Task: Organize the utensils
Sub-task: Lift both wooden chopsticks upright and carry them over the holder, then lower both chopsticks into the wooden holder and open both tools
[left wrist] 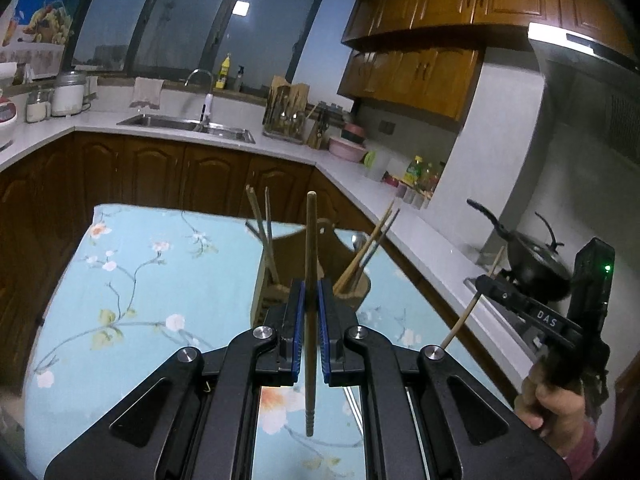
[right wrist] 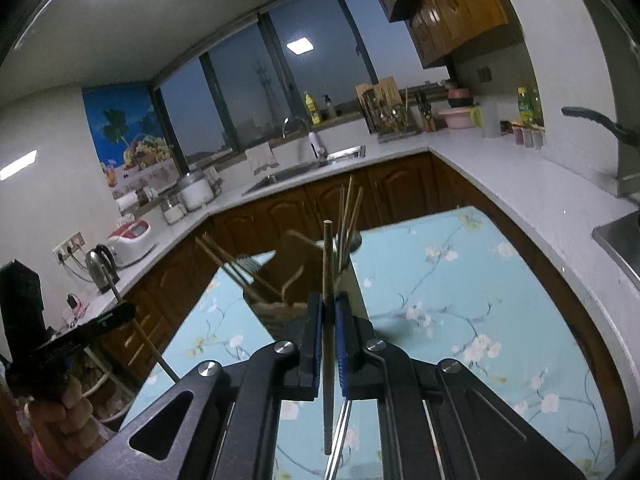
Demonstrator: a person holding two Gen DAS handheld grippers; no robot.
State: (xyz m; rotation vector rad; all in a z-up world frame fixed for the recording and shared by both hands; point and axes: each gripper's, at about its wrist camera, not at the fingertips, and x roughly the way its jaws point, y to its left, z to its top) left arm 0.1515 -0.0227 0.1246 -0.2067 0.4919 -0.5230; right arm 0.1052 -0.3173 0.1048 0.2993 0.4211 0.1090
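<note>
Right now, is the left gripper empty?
No. The left gripper is shut on a wooden chopstick that stands nearly upright between its blue pads, above the floral tablecloth.

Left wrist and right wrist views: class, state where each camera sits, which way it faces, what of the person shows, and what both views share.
Left wrist view: sits on the left gripper, looks along its fingers, shut on a chopstick, toward the sink; the right hand shows at right.
Right wrist view: sits on the right gripper, shut on a second chopstick, facing the windows; the left hand shows at left.
Shared: wooden utensil holder, floral tablecloth.
</note>
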